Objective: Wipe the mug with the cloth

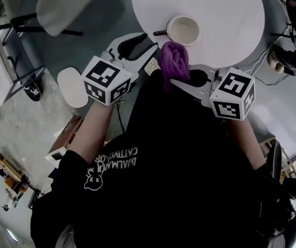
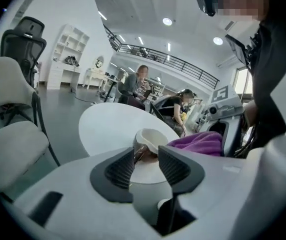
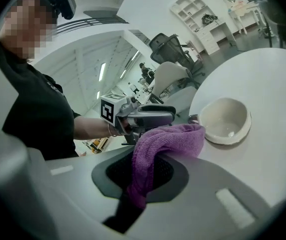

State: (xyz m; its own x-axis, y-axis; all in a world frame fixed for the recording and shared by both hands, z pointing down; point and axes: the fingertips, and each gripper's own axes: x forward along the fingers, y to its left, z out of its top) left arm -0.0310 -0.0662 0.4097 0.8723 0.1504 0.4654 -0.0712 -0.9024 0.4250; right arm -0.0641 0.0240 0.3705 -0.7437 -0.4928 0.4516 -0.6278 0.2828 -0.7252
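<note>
Round white tabletop (image 1: 215, 9), surface smooth and plain. One item stands on it: a cream ceramic mug (image 1: 183, 30), upright, mouth up, dark handle pointing left in the head view, near the person's edge.

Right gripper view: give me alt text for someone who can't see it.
The right gripper clamps a purple cloth near a white mug that stands on a round white table. The left gripper hovers behind the cloth.

T-shirt (image 1: 189, 154): black, short sleeves, white print at 8 o'clock | left gripper (image 2: 146, 159), right gripper (image 3: 145, 166): grey-white, black ribbed pads (image 2: 120, 169)
</note>
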